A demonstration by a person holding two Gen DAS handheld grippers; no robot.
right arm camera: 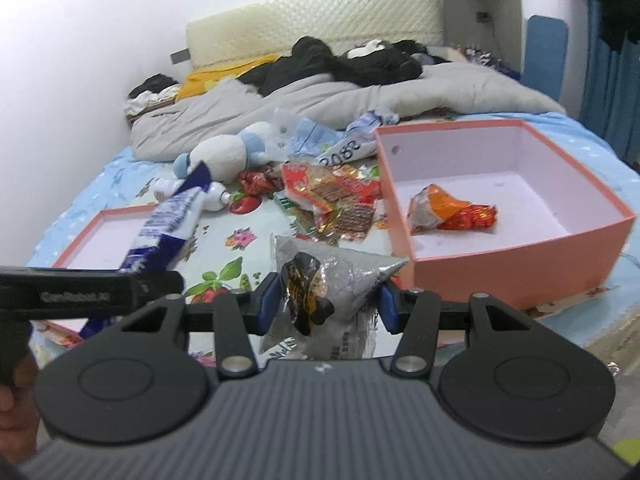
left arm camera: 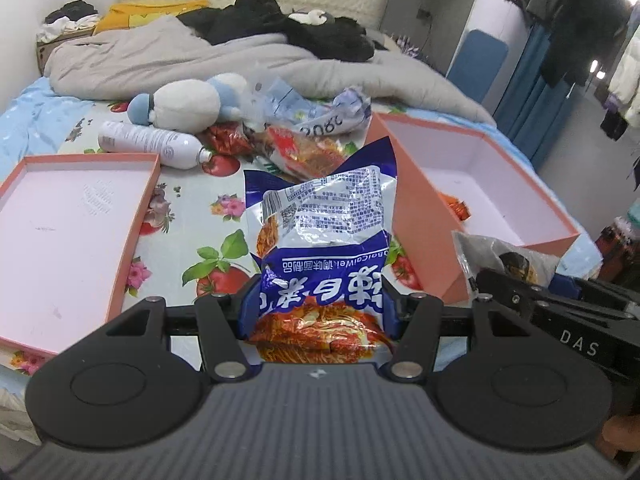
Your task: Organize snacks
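Right of both grippers: pink box, open, nearest my right gripper.
Left gripper: clamped on blue packet.
Right gripper: clamped on grey packet.

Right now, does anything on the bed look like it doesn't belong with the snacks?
Yes. A white spray bottle lies on its side beside a plush toy, right by the loose snack pile. Neither is a snack.

Left gripper: black body, ribbed grey housing, two round black discs, silver screws, blue finger pads. Right gripper: same build; its black arm bore white "DAS" lettering in the left view. Bare skin showed at frame edges.
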